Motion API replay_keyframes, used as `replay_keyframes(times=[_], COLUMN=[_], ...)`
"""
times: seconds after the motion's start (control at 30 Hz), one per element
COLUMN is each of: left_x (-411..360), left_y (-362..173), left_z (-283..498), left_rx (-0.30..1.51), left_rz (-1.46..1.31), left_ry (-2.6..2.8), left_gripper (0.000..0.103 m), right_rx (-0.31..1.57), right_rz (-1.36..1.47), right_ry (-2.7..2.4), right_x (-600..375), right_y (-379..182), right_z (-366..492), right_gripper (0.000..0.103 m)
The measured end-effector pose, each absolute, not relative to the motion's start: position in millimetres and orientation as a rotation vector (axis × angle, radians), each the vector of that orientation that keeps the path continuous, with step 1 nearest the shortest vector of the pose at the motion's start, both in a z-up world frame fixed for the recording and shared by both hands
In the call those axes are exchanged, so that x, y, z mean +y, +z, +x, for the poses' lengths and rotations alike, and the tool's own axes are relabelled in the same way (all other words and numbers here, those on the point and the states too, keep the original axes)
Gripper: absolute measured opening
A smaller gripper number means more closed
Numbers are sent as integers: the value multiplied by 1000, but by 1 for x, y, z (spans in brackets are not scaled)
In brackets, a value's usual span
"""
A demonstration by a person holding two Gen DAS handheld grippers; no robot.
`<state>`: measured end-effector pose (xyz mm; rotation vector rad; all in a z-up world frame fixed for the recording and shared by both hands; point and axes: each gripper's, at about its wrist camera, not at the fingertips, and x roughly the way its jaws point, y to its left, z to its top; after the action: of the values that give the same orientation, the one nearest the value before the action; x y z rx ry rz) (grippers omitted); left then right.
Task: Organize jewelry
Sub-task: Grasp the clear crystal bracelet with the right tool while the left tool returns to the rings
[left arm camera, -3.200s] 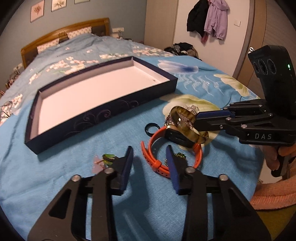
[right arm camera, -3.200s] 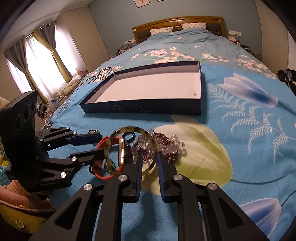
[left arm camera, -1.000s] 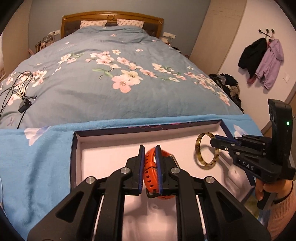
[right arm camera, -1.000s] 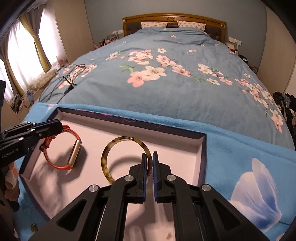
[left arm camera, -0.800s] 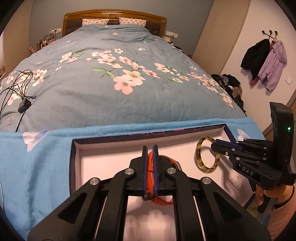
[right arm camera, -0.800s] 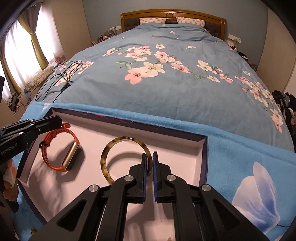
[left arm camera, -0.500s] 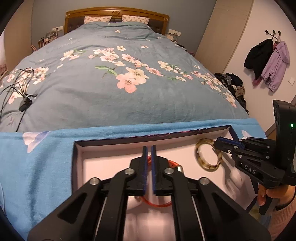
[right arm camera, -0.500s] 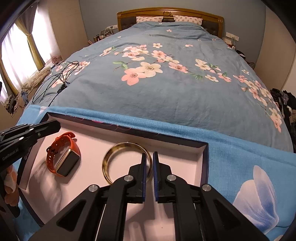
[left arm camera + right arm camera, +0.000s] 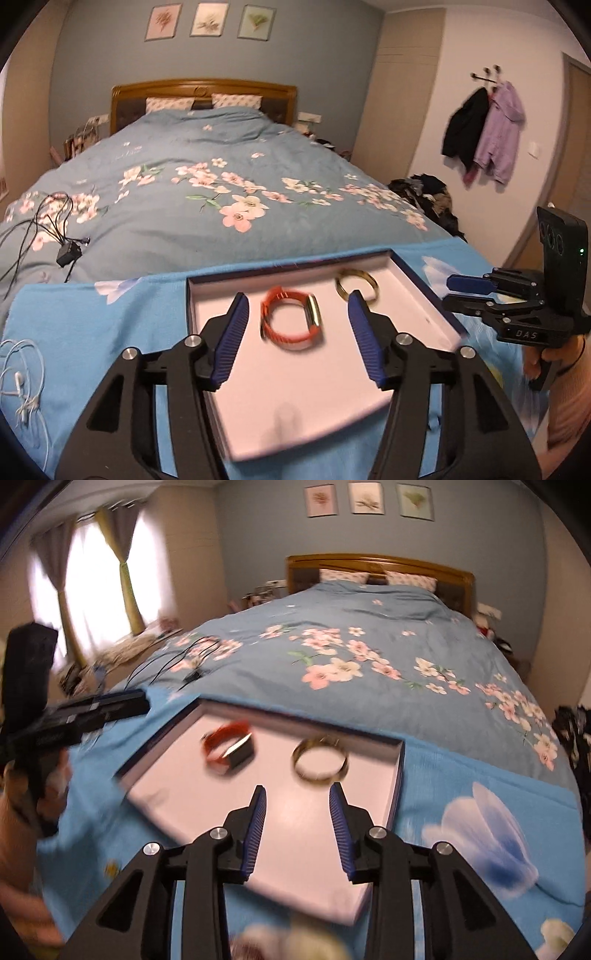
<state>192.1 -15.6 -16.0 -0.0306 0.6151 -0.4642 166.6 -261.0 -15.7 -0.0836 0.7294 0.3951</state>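
Left gripper (image 9: 295, 334): jaws have just been opening and stand wide, nothing pressed between the pads. Ahead of its fingertips, the orange smartwatch (image 9: 290, 319) lies on the white floor of the navy-walled box (image 9: 295, 260). Right gripper (image 9: 297, 821): jaws have just been opening to a moderate gap, empty. Just beyond its tips lies the tortoiseshell bangle (image 9: 320, 760), flat in the same box, to the right of the watch and apart from it. The box rests on a blue floral bedspread (image 9: 480, 794).
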Motion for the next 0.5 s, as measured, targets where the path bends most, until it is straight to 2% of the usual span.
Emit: replay_keyframes(times=[0.3, 0.5], left_x=[-15, -26], left_y=[-41, -53], left_z=[105, 72], left_rx=[644, 656], left_rz=[21, 34], left_ry=[-532, -574], left_gripper=[61, 61], right_rx=[798, 849], right_rz=[-179, -252], right_ry=[450, 439], right_x=[-259, -244], right_y=[-47, -72], right_z=[86, 73], right_gripper=[32, 23])
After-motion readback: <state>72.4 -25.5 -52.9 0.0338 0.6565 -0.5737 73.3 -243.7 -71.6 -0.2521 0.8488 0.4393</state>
